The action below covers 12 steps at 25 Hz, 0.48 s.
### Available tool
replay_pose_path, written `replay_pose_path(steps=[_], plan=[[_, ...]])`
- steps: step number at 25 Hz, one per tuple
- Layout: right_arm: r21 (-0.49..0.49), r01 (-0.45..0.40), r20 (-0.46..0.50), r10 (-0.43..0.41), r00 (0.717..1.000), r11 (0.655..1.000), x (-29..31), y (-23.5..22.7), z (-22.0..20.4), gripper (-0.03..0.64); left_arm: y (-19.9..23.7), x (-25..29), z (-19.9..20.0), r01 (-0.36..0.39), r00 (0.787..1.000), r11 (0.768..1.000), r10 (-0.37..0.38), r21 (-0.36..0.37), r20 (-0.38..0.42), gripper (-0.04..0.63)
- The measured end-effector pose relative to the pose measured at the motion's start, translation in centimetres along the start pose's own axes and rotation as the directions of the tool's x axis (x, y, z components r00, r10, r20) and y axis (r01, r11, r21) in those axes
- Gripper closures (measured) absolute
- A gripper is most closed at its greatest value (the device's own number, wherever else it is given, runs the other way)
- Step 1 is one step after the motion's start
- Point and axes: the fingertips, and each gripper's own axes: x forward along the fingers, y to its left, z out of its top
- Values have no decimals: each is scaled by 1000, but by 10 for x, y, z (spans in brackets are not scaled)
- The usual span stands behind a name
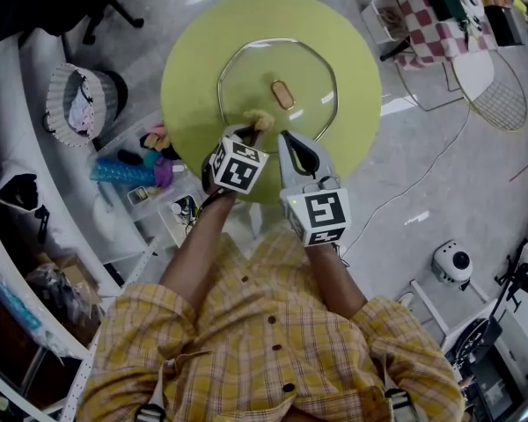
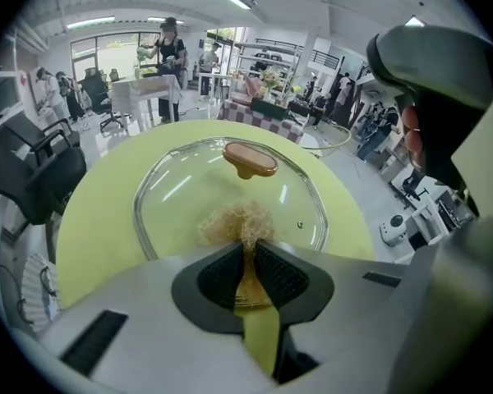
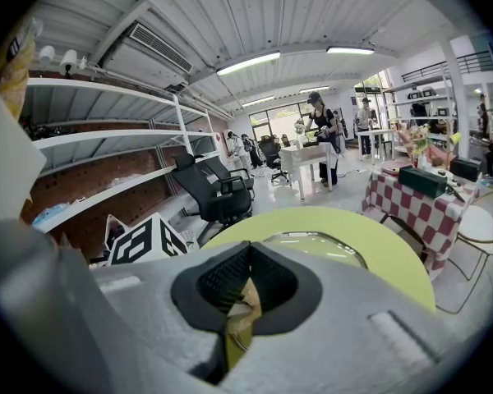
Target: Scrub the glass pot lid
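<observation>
Glass under a steel rim: lid [image 1: 255, 73]. Lies dome up on the round yellow-green table [image 1: 194, 51], with a brown knob [image 1: 282, 94] at its centre. Looks rigid, fairly weighty and brittle, likely to chip or shatter if dropped or knocked on the rim. Looks smooth too, so apt to slide or turn on the bare table under a sideways scrub. Best taken by the knob or pinched at the rim, never pressed hard on the open dome.

Left hand-held gripper [image 1: 246, 132]: clenched on a tan wire scourer [image 1: 260, 119], tuft poking out past the pads and resting on the near part of the glass. Seems soft and springy, yielding under pressure, so calls for only a light push. Right hand-held gripper [image 1: 286, 139]: just beside the left, jaws drawn together at the near rim. Appears to pinch the rim and steady the lid, though only a thin slit between the pads to judge by.

Knob standing in the scourer's way across the middle, so better to work round it. Both hand-held grippers close together, leaving little room for wide strokes on the near side. Off the table on the left, a bin of odds and ends [image 1: 150, 170] and a basket [image 1: 75, 104]. On the right, a checked cloth [image 1: 431, 25] and a cable [image 1: 422, 170] on the floor, all well apart from the lid.
</observation>
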Motion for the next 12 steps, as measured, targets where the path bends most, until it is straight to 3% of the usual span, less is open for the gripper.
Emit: replay_pose_path(steps=[7,12], plan=[[2,7,4,-7,1000,1000,-4,-2,-1,620,-10,3,0,53,999,998,-53,-18,2,546],[4,12,3,-12,1000,1000,-4,-3,0,620,-5,4,8,52,999,999,-52,-15,14,546]])
